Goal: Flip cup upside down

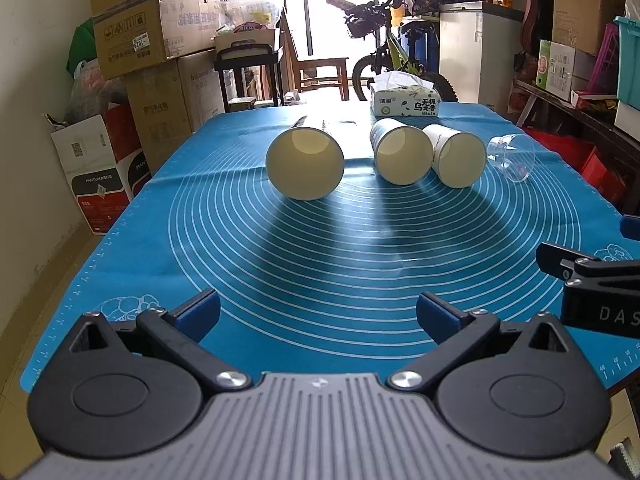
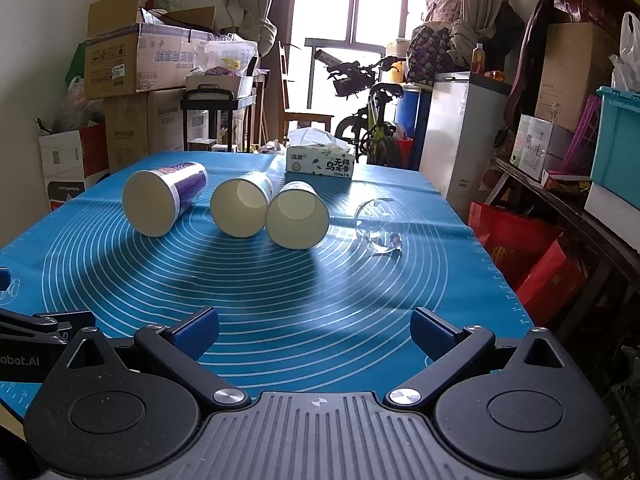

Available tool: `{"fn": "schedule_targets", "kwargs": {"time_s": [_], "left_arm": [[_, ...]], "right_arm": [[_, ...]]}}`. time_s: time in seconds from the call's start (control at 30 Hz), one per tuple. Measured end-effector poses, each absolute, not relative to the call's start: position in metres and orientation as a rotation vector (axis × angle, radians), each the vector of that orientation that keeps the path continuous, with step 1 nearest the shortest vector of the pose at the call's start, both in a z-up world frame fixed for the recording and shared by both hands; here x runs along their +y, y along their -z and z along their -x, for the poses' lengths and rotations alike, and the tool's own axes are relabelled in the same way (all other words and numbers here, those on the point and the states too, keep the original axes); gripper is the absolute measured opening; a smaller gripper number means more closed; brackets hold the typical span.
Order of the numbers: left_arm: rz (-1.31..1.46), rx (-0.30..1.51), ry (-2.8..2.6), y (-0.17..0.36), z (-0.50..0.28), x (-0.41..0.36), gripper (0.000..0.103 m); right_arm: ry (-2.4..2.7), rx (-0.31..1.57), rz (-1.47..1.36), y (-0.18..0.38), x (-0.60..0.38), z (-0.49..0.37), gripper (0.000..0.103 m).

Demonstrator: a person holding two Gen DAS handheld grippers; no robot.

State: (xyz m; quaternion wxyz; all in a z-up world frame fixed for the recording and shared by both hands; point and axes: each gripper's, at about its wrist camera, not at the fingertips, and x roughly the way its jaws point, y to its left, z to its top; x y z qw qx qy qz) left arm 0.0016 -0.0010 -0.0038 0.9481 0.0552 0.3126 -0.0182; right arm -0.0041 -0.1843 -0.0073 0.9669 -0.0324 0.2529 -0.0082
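Three paper cups lie on their sides on the blue mat (image 1: 320,248), mouths toward me: a tall left cup (image 1: 305,163) (image 2: 154,202), a middle cup (image 1: 403,154) (image 2: 240,208), and a right cup (image 1: 458,159) (image 2: 297,218). A clear plastic cup (image 1: 512,157) (image 2: 380,220) lies on its side at the right. My left gripper (image 1: 318,312) is open and empty near the mat's front edge. My right gripper (image 2: 314,330) is open and empty, to the right of the left one; part of it shows in the left wrist view (image 1: 592,280).
A tissue box (image 1: 405,98) (image 2: 320,162) stands at the mat's far edge behind the cups. Cardboard boxes (image 1: 132,40) stack up left of the table. A bicycle (image 1: 384,48), a white cabinet (image 1: 476,52) and cluttered shelves (image 2: 580,160) are behind and right.
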Motion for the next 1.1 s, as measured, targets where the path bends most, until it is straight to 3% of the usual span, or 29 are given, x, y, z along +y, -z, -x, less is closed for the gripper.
{"fn": "schedule_targets", "kwargs": {"time_s": [1.1], "left_arm": [[-0.087, 0.617, -0.016, -0.0005, -0.0115, 0.0052, 0.103]], "right_arm": [[-0.002, 0.496, 0.056, -0.0018, -0.1895, -0.0037, 0.103]]}}
